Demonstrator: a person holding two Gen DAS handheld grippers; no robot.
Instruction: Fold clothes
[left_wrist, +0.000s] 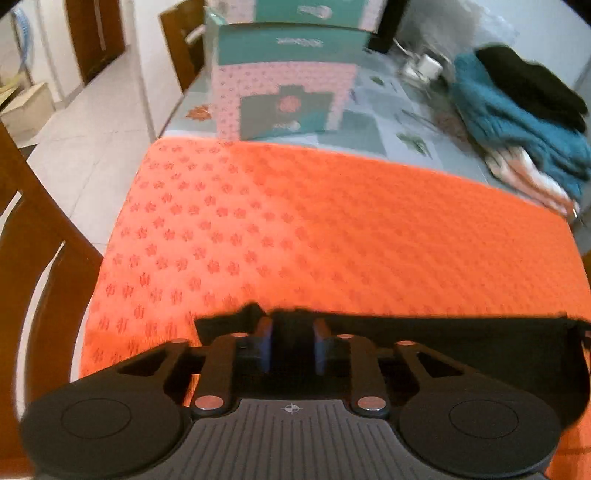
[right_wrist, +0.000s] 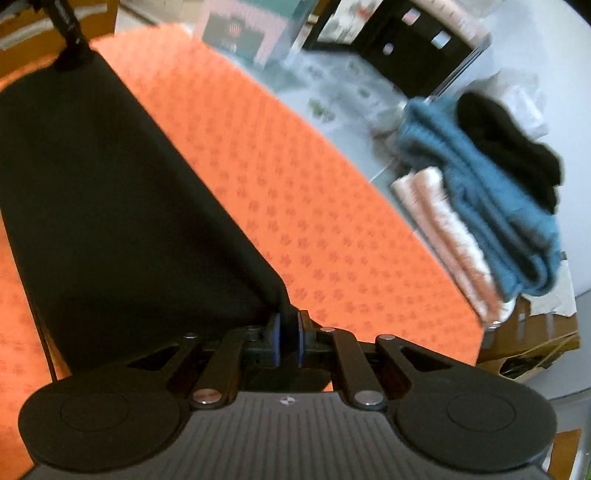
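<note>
Right tool (right_wrist: 289, 338) pinching a corner of the smooth black cloth garment (right_wrist: 110, 206), stretched across the orange patterned mat (right_wrist: 295, 206) on the tabletop (left_wrist: 373, 122). Left tool (left_wrist: 291, 345) clamped on its opposite edge. Far right: folded teal knit sweater (right_wrist: 491, 192).

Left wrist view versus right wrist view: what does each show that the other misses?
Only the left wrist view shows the wooden chair, the tiled floor and the left gripper on the black garment's edge. Only the right wrist view shows the garment spread wide, the right gripper pinching its corner, and a cardboard box. Both show the orange mat, the patterned box and the folded pile.
</note>
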